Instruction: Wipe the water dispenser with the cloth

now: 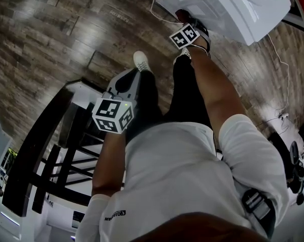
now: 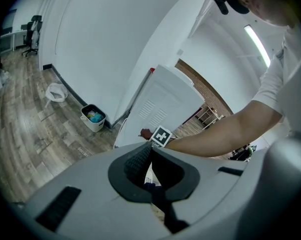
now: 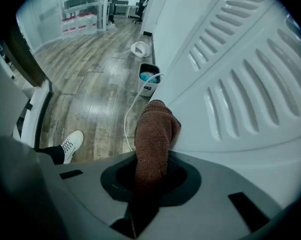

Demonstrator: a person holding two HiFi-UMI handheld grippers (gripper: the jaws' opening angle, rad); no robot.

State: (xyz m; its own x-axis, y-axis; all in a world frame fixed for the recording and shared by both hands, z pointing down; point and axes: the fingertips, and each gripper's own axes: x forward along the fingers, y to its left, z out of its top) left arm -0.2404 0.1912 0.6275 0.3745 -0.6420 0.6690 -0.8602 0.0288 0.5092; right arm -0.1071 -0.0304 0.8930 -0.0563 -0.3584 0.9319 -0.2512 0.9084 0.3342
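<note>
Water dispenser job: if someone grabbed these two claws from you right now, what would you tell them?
Right claw: shut on the brown fuzzy cloth, its tip pressed to the white vented water dispenser panel.
Left claw: shut, empty, held away from the dispenser.
Done: wiping under way; how much is wiped can't be told.
Left: wipe the rest of the panel.

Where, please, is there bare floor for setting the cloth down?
The wood floor left of the water dispenser, beyond the black rack, lies bare. Crowded beside the dispenser: cable, bin, and the right claw holding the cloth.
</note>
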